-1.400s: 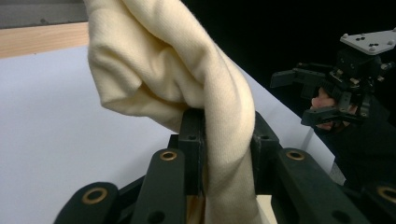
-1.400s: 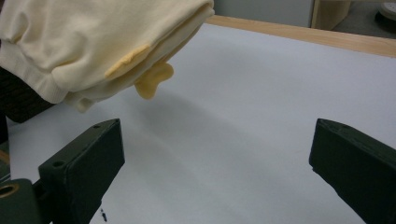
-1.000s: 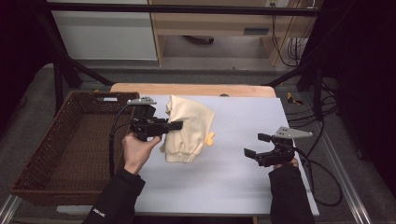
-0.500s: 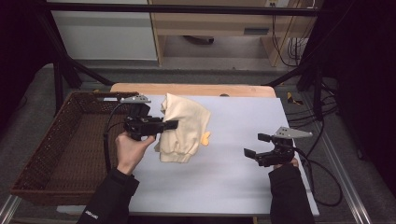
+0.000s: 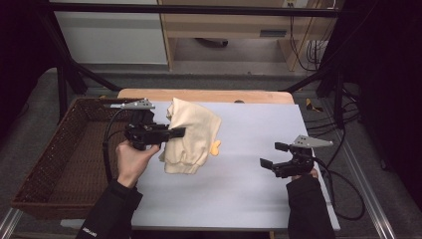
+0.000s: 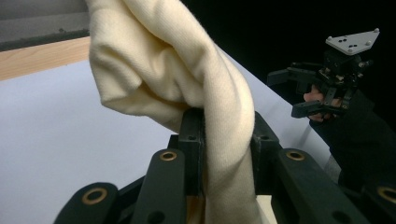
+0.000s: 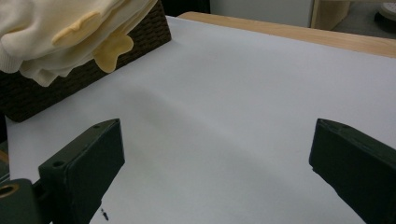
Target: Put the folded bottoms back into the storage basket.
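1. The left gripper (image 5: 171,132) has its jaws clamped on a cream garment (image 5: 191,134), pinching a twisted bunch of the cloth between the pads, as the left gripper view (image 6: 227,140) shows close up.
2. The garment hangs from that grip above the white sheet (image 5: 249,189) on the table, bunched and drooping, near the sheet's left edge and just beside the wicker basket (image 5: 54,164).
3. A small yellow patch of the garment (image 5: 215,147) sticks out on the side away from the basket.
4. From the right gripper view, the garment (image 7: 60,32) hangs in front of the basket's woven wall (image 7: 93,70).
5. The right gripper (image 5: 271,157) sits well apart from the basket, near the sheet's right edge, with its jaws spread wide and nothing between them; bare sheet (image 7: 224,116) lies beyond them.
6. The sheet's far edge meets a wooden strip of tabletop (image 5: 209,95).
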The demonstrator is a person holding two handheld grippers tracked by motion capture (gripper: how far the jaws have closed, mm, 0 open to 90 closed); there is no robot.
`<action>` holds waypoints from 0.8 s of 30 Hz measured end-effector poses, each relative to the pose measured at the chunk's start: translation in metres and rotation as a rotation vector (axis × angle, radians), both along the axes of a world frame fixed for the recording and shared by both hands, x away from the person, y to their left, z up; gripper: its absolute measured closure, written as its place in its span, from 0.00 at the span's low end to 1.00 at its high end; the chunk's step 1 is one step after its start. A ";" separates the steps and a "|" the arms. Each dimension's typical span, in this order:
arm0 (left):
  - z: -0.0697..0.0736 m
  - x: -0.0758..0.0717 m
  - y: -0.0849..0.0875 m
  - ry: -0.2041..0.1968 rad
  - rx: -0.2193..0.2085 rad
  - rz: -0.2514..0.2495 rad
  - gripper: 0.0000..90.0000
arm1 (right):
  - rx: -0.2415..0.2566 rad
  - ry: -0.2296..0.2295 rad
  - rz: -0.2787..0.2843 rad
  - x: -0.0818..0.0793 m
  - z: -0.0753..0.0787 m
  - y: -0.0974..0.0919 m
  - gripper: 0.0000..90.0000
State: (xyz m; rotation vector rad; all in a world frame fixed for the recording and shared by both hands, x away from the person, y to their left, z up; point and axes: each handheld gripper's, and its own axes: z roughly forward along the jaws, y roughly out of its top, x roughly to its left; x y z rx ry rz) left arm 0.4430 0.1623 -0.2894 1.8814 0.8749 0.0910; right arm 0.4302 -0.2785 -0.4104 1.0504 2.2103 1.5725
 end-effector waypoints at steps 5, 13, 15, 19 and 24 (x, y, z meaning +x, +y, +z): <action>0.005 -0.003 0.006 -0.006 0.002 0.008 0.80 | 0.000 -0.001 0.000 0.000 0.000 0.000 0.04; 0.011 -0.006 0.023 -0.009 -0.009 0.030 0.80 | -0.002 0.000 0.000 0.000 0.000 0.000 0.04; 0.012 -0.007 0.026 -0.011 -0.013 0.035 0.80 | -0.002 0.000 -0.001 0.000 0.000 0.000 0.04; 0.016 -0.008 0.033 -0.014 -0.018 0.038 0.80 | -0.002 0.000 -0.001 0.000 0.000 0.000 0.04; 0.018 -0.009 0.041 -0.016 -0.015 0.046 0.80 | -0.002 0.000 -0.001 0.000 0.000 0.000 0.04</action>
